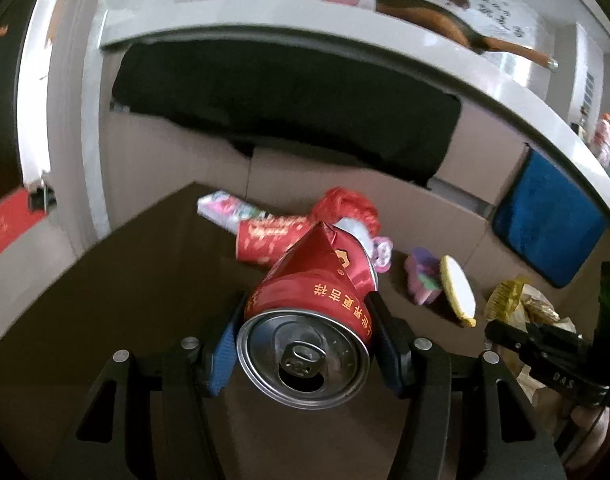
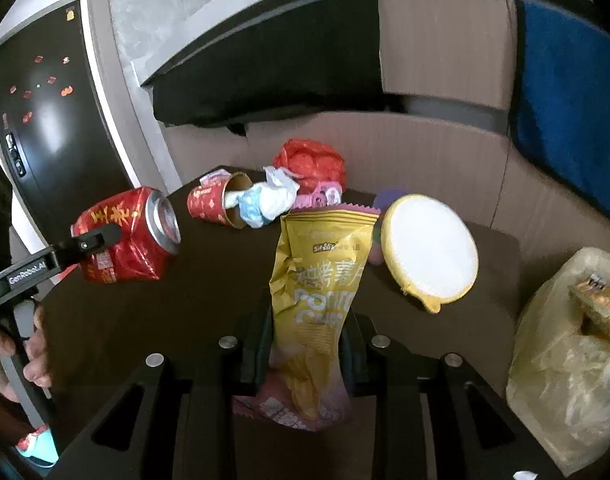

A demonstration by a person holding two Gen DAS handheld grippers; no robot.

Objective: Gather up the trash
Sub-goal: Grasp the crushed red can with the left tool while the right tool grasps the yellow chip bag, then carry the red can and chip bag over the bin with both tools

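Left gripper (image 1: pixel 305 344) clamped across a crushed red can (image 1: pixel 309 320), open end toward the camera, lifted clear of the dark table (image 1: pixel 105 300). Right gripper (image 2: pixel 307 344) pinching a yellow chip bag (image 2: pixel 317 288) low on its body, top half standing free above the jaws.

Risks, as judged: dented can wall gives uneven purchase, so a twist could roll it out of the pads; leftover liquid could dribble from the open mouth if tipped further. Bag foil slick and limp, likely to slide or fold over and brush other litter in passing.

Still on the table: red paper cup (image 2: pixel 219 204) on its side with tissue (image 2: pixel 273 196) spilling out, red crumpled bag (image 2: pixel 309 160) behind, pink scrap, round yellow-rimmed lid (image 2: pixel 431 250) just beside the chip bag. Pale plastic bag (image 2: pixel 565 360) at far right, probably the drop point. Lid lies between chip bag and that bag; cardboard (image 2: pixel 445 152) walls the back.
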